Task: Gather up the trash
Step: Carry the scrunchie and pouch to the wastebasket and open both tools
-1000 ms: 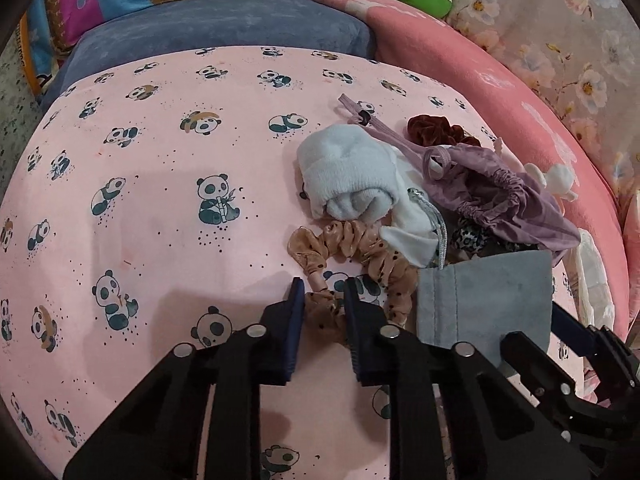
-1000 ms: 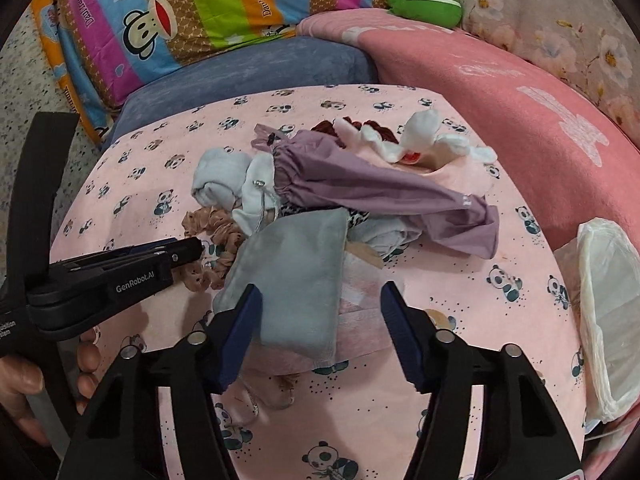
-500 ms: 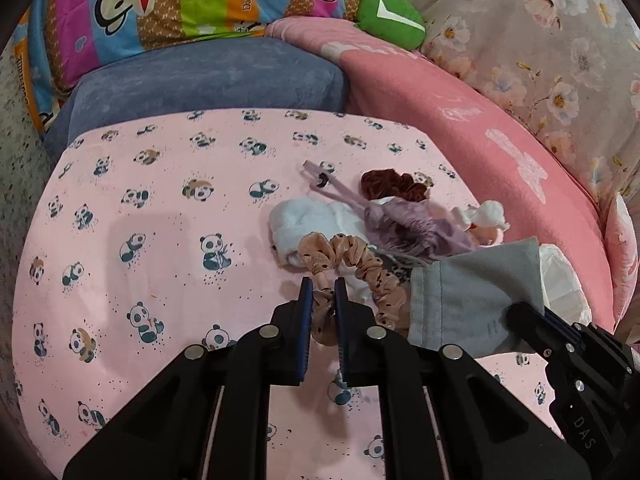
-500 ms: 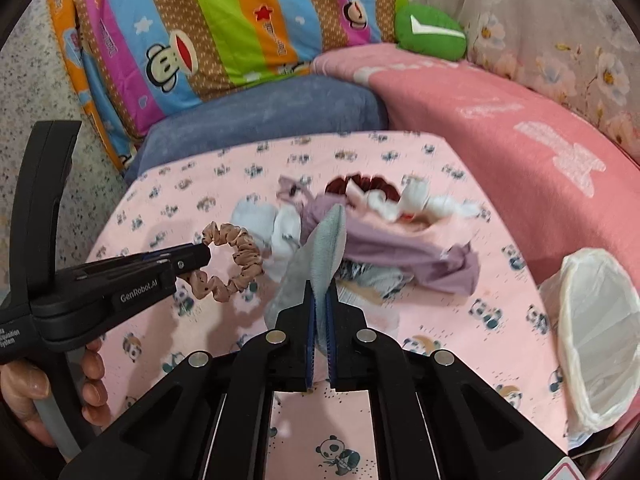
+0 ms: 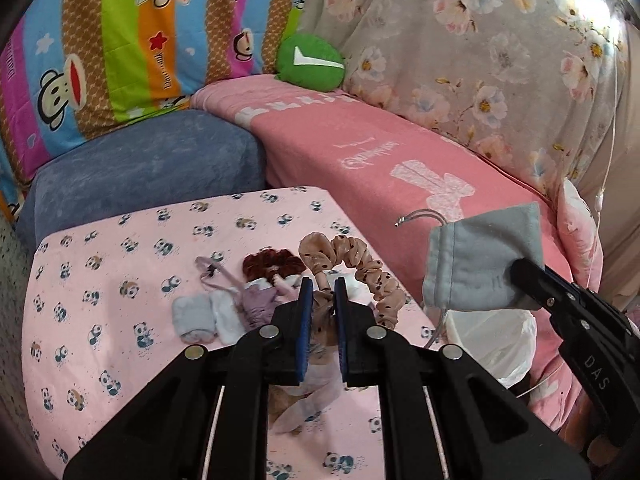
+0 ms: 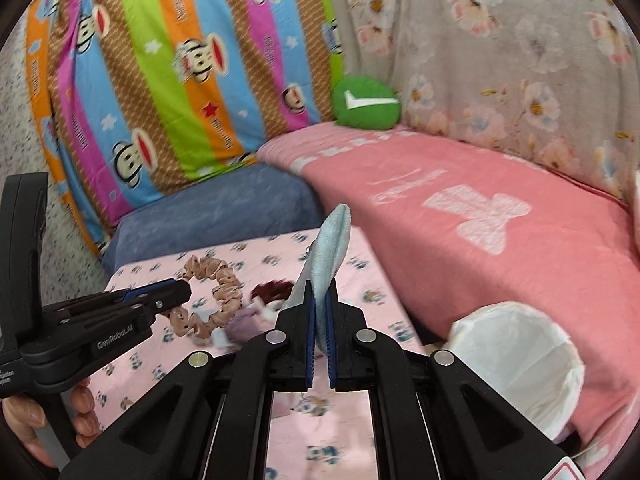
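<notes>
My left gripper [image 5: 320, 290] is shut on a tan dotted scrunchie [image 5: 360, 276] and holds it up above the panda-print table [image 5: 100, 280]. It also shows in the right wrist view [image 6: 216, 296]. My right gripper [image 6: 319, 296] is shut on a grey cloth pouch [image 6: 330, 240], seen hanging at the right in the left wrist view [image 5: 480, 264]. A bin with a white bag liner [image 6: 516, 356] stands low at the right, below the pouch [image 5: 488, 336]. On the table lie a dark red scrunchie [image 5: 272, 264], a purple pouch [image 5: 256, 304] and rolled white socks [image 5: 204, 318].
A blue cushion [image 5: 140, 176] and a striped monkey-print pillow [image 5: 120, 40] lie behind the table. A pink blanket [image 5: 380, 152] covers the sofa at the right, with a green plush [image 5: 312, 62] and a floral cover [image 5: 500, 60] behind it.
Both grippers have risen and pulled back from the pile. The scrunchie and the grey pouch went up with them. The pouch has shifted right, over the lined bin.
</notes>
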Motion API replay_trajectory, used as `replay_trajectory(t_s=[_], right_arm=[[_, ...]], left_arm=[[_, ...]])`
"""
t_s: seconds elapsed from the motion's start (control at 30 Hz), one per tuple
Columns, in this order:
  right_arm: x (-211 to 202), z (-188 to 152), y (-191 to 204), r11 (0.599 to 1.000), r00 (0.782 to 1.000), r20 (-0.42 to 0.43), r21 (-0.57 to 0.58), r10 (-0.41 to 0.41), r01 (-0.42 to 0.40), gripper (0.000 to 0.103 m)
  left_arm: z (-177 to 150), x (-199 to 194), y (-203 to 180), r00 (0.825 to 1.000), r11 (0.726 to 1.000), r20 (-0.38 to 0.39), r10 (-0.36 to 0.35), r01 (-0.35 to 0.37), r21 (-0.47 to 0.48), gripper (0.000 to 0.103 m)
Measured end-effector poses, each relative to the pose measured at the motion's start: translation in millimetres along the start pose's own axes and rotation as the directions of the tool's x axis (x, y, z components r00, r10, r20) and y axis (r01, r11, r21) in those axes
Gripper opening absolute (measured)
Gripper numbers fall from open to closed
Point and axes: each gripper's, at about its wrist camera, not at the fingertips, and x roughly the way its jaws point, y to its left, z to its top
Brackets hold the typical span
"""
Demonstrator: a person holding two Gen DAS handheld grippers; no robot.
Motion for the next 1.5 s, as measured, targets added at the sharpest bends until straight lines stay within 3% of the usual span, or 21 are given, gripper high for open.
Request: replay_trajectory(t_s=[0.27,0.6,1.2,1.3,1.33,1.37,1.43,1.5], right_arm=[[-37.2,11.6,-91.0,0.987,0.988,0.055,0.079,-0.141,0.137,0.006],[-51.1,-0.7,-176.3,0.958,0.969,0.027,0.163,-0.245,0.237,0.006],[-34.8,-36.3,-240.5,0.924,0.952,-0.076,0.229,-0.298,0.307,0.006],[-33.7,-36.8,-241.1,0.924,0.952,-0.077,0.229,-0.296,0.306,0.008],[-33.7,-36.5,-240.8,0.924,0.952,-0.075,0.230,-0.297,0.306,0.010],[-34.6,-36.5,-240.2,0.922,0.951,-0.071,0.232,-0.300,0.308,0.011],[-35.1,-36.3,-239.8,0.923,0.952,-0.069,0.235,-0.298,0.306,0.019],[-36.3,-34.9,-238.1,0.922,0.950,-0.059,0.233,-0.305,0.310,0.027]], left_arm=[[9.7,16.9,-81.0,0.995,0.989,-0.005,-0.095,0.095,0.110,0.011],[10.1,41.8,-158.5,0.984,0.962,-0.036,-0.174,0.178,0.205,0.011],[-8.7,84.3,-222.7,0.970,0.934,-0.125,-0.207,0.234,0.269,0.013],[-9.9,87.7,-224.7,0.968,0.935,-0.138,-0.210,0.240,0.262,0.023],[-9.8,89.3,-224.4,0.966,0.934,-0.143,-0.216,0.247,0.257,0.034],[-9.6,89.7,-224.2,0.966,0.936,-0.144,-0.213,0.244,0.253,0.054],[-10.2,87.5,-222.5,0.977,0.948,-0.117,-0.179,0.203,0.244,0.084],[-10.0,84.2,-220.7,0.983,0.955,-0.085,-0.163,0.179,0.237,0.086]])
